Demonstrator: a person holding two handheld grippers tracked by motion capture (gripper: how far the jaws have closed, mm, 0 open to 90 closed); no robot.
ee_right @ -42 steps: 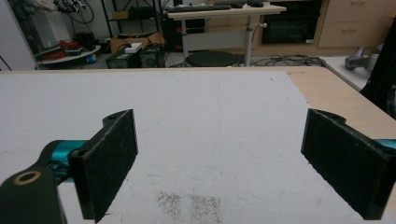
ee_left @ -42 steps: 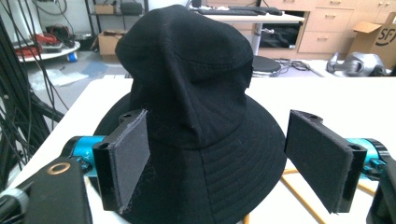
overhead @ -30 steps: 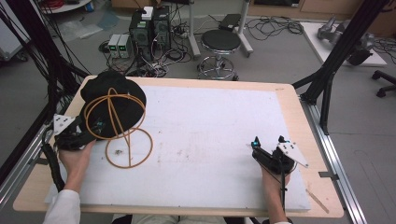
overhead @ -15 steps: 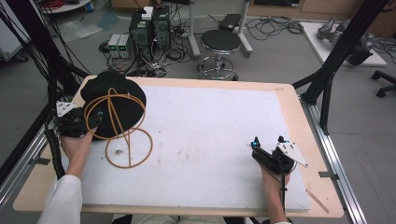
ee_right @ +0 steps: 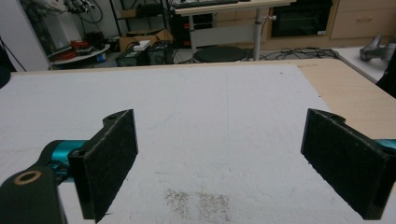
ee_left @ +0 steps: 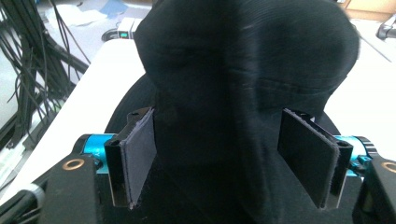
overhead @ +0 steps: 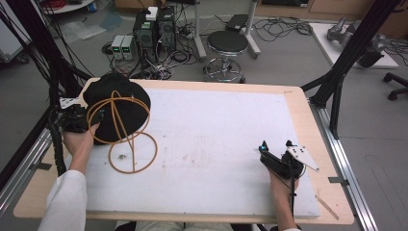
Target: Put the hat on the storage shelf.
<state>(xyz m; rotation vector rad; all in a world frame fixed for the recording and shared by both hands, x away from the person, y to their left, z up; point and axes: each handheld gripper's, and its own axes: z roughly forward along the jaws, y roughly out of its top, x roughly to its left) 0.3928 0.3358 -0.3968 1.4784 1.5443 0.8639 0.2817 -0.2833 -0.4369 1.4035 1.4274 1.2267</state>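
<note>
A black hat point(overhead: 115, 98) rests on an orange wire stand point(overhead: 131, 172) at the table's far left. My left gripper point(overhead: 94, 118) is at the hat's left side, held by a hand in a white sleeve. In the left gripper view the hat's fabric point(ee_left: 243, 70) bulges between the two pads, and the left gripper point(ee_left: 233, 140) is open around it. My right gripper point(overhead: 275, 144) rests low on the white mat near the front right. It is open point(ee_right: 233, 154), with only bare mat between its fingers.
A white mat point(overhead: 216, 144) covers most of the wooden table point(overhead: 322, 139). Black frame posts point(overhead: 346, 57) stand at the table's sides. A stool point(overhead: 227, 45) and computer cases point(overhead: 154, 29) are on the floor beyond the far edge.
My left gripper has moved forward and in toward the hat, so its jaws now straddle the fabric. The right gripper has stayed put.
</note>
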